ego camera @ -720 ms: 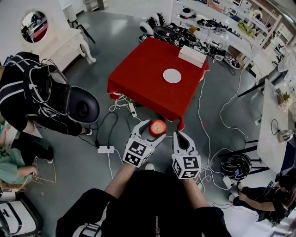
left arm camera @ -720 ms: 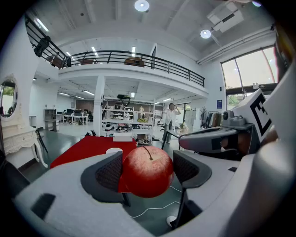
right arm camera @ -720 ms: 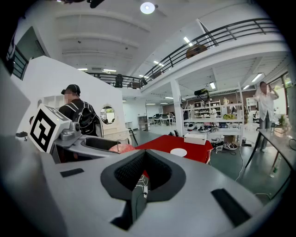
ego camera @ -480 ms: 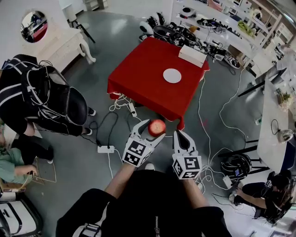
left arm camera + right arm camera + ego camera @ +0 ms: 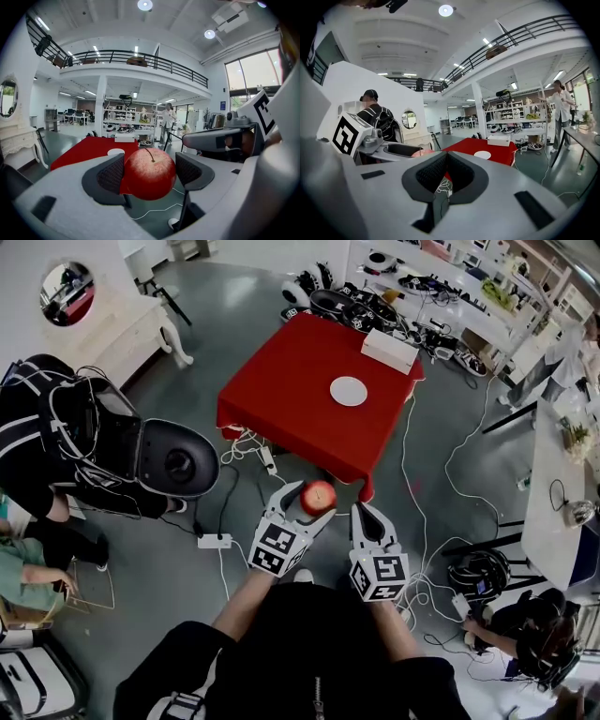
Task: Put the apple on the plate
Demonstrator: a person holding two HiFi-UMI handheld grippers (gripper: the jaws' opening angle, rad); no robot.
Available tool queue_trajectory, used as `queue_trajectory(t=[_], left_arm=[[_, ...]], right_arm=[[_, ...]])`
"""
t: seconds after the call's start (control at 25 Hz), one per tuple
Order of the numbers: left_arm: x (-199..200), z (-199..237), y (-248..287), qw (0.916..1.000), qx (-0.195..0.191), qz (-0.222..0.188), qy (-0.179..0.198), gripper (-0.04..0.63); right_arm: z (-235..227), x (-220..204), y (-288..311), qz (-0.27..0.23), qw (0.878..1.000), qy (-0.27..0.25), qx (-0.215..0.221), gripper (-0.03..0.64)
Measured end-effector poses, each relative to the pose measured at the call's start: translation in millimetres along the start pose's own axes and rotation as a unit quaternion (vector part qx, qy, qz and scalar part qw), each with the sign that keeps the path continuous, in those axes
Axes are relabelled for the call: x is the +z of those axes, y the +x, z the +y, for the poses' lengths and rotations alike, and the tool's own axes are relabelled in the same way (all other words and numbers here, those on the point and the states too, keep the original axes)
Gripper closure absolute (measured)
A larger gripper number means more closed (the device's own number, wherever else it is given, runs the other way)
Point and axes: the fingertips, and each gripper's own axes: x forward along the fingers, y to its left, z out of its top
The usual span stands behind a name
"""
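Observation:
A red apple (image 5: 319,497) hangs above the grey floor, with my left gripper (image 5: 307,502) shut on it. In the left gripper view the apple (image 5: 149,173) sits stem up between the two dark pads. My right gripper (image 5: 367,514) is level beside it on the right, shut with nothing in it; its tips meet in the right gripper view (image 5: 446,154). The white plate (image 5: 349,392) lies empty on the red table (image 5: 281,399) ahead of both grippers, some way off. It also shows small and far in both gripper views (image 5: 115,152) (image 5: 482,154).
A white box (image 5: 389,352) sits at the table's far right corner. Cables (image 5: 412,474) and a power strip (image 5: 214,542) lie on the floor between me and the table. A person with a black backpack (image 5: 84,437) crouches at left. Gear clutters the floor behind the table.
Both grippers and the apple keep their place. The person at left has shifted, and a dark round object now shows beside the backpack.

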Motion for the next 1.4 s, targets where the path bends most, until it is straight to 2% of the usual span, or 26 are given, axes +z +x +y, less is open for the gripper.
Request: queue_trajectory(t=[0.76,1.4], left_arm=[[-4.8,-1.3,3.4,1.0000,-0.007,0.007,-0.001,0.249],[-9.7,6.7,6.9,0.9998,-0.015,0.007,-0.005,0.250]], right_arm=[[5.6,-3.1,2.3,0.006,1.000,-0.002,0.008,0.604],[4.4,-9.7,8.5,0.010,1.000,0.005,-0.003,0.604]])
